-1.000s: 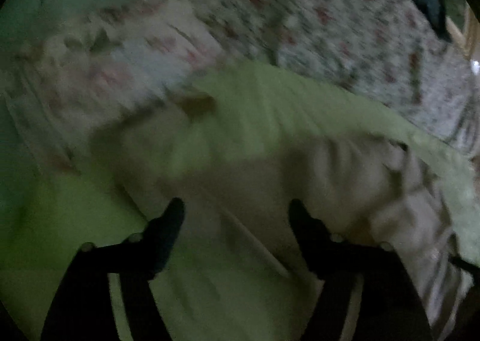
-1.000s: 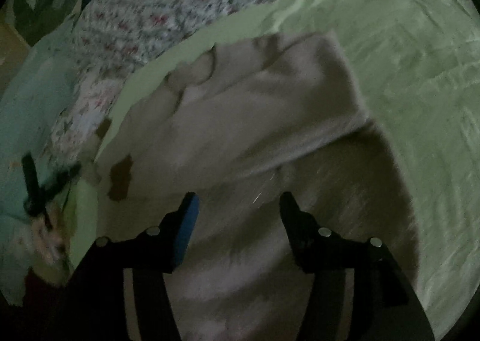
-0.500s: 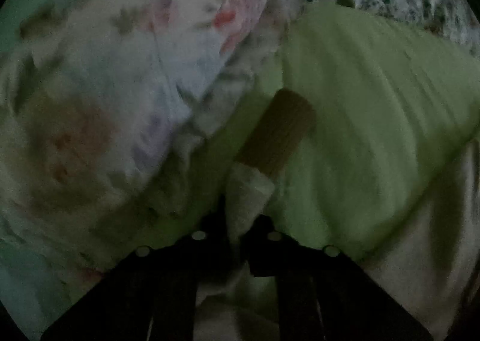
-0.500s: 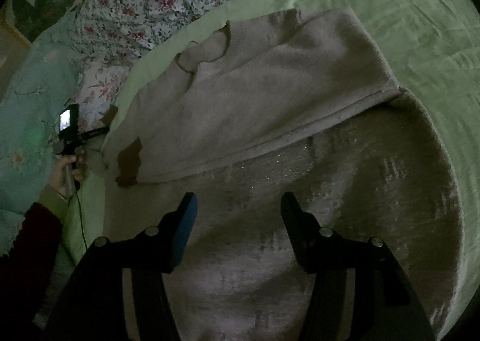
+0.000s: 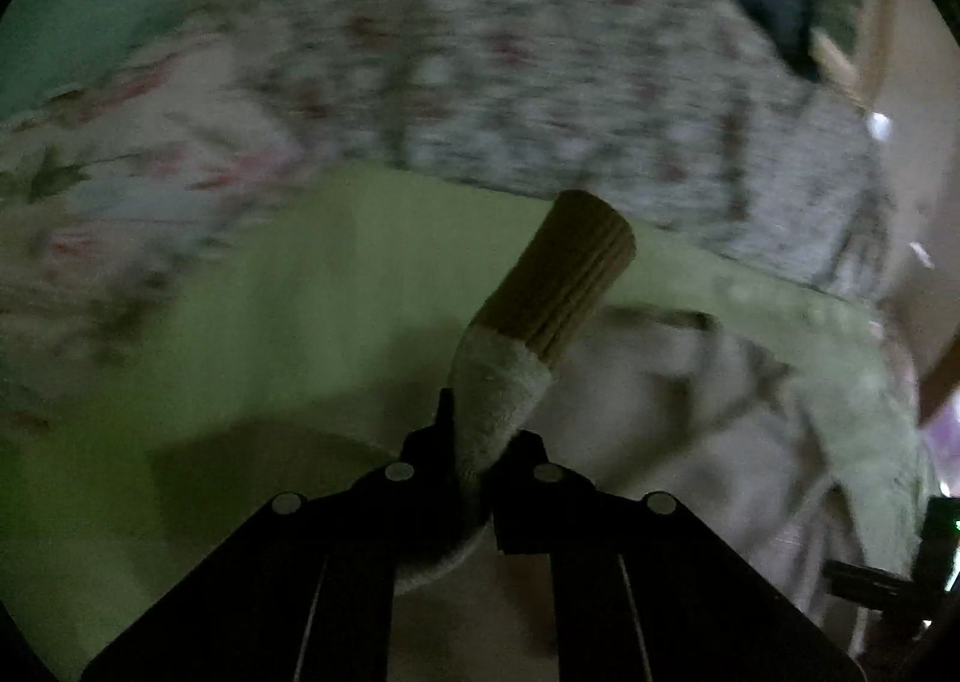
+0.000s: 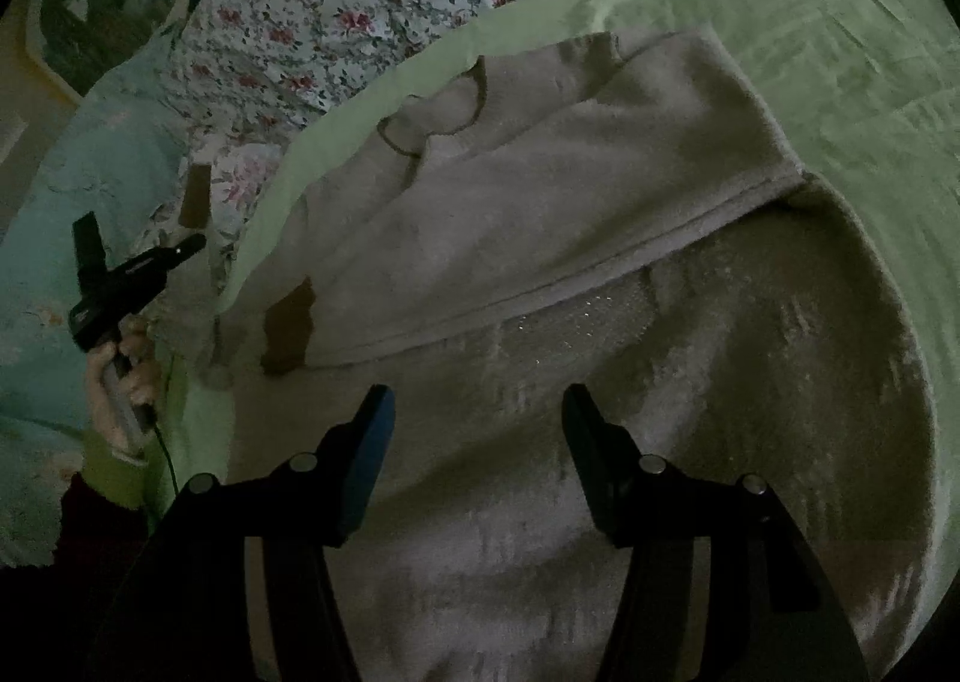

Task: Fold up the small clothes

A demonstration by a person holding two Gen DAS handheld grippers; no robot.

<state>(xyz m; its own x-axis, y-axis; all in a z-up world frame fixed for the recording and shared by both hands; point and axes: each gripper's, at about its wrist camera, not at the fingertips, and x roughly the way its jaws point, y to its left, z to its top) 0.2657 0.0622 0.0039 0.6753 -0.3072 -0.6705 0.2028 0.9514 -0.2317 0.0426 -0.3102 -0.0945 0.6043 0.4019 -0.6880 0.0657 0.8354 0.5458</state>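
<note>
while our left gripper pinches the pale fleece sweater's brown-cuffed sleeve above the green sheet, our right gripper gapes, empty, over the sweater body mid-sheet; dragging might bunch it.

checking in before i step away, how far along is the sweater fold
Early. One side of the beige sweater already lies folded over its body on the green sheet. In hand: the left tool is clamped on a sleeve, its brown cuff lifted. The right tool hovers open. Left: laying that sleeve in, then folding the body.
</note>
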